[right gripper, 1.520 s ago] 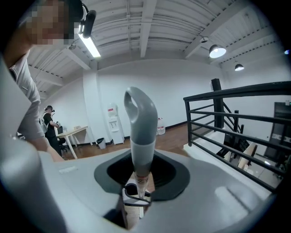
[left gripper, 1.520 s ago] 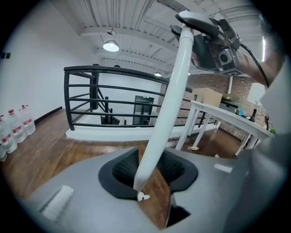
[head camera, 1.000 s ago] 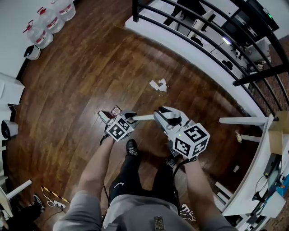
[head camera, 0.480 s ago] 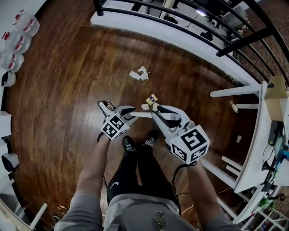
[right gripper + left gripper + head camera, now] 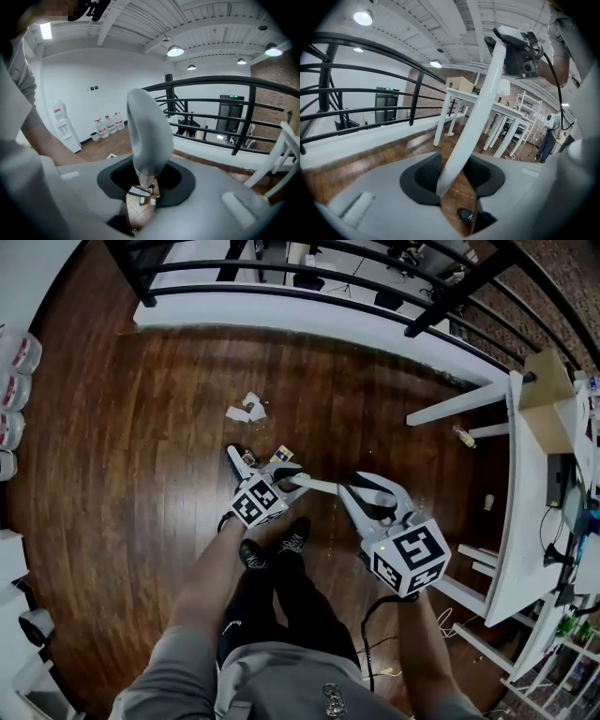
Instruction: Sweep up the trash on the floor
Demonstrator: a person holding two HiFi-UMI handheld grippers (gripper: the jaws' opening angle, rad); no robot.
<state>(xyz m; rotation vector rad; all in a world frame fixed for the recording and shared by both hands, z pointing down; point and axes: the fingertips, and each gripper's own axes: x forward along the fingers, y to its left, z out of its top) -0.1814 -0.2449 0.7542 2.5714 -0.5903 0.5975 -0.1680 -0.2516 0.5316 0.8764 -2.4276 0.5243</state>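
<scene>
I hold a broom with both grippers. Its white pole (image 5: 323,486) runs between them and its dark head (image 5: 239,463) rests on the wood floor. My left gripper (image 5: 281,486) is shut on the low part of the pole (image 5: 478,117). My right gripper (image 5: 370,495) is shut on the grey handle end (image 5: 147,131). A crumpled white paper (image 5: 247,409) lies beyond the broom head. Next to the head lies a small packet (image 5: 281,456). In the left gripper view the jaws (image 5: 452,173) stand on either side of the pole.
A black railing (image 5: 309,273) on a white ledge borders the floor at the top. A white table (image 5: 525,484) and its legs stand at the right, with a small scrap (image 5: 464,435) beside one leg. Water bottles (image 5: 14,390) line the left wall. The person's shoes (image 5: 272,549) are under the grippers.
The person has turned, and both grippers have swung the broom across the floor. The crumpled paper now sits left of the middle. The small packet has shifted from the broom head's left to its right.
</scene>
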